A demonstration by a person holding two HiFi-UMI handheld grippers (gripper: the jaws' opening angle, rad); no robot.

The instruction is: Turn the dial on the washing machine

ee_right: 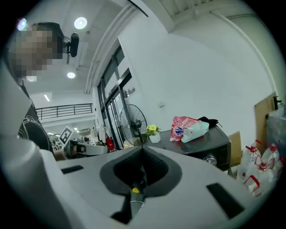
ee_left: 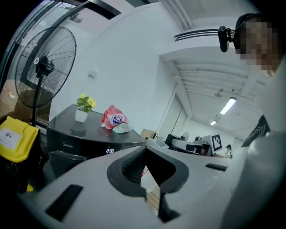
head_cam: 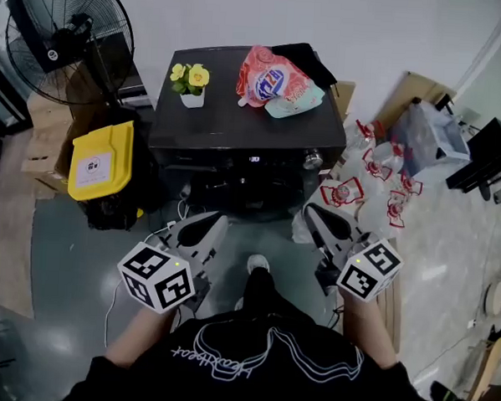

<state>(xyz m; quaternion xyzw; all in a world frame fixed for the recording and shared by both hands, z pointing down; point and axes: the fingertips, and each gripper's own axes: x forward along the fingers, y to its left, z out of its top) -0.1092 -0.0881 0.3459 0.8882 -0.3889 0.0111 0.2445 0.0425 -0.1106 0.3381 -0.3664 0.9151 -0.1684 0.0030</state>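
Task not begun. Dial (head_cam: 312, 159) sits untouched at the front right of the washing machine (head_cam: 238, 111). Left gripper (head_cam: 216, 224) and right gripper (head_cam: 313, 212) hang well short of it, fingers together, empty. Reach, grip and turn remain.

Black washing machine (head_cam: 238, 111), yellow bin (head_cam: 102, 158)

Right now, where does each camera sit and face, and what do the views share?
Head view: on the person's head, steeply down on the boxy black washing machine; forearms, left gripper, right gripper.
Left gripper view: on that gripper, facing the machine's front; shut jaws.
Right gripper view: on that gripper, facing the round silver dial; shut jaws.
All share: white-potted yellow flowers.
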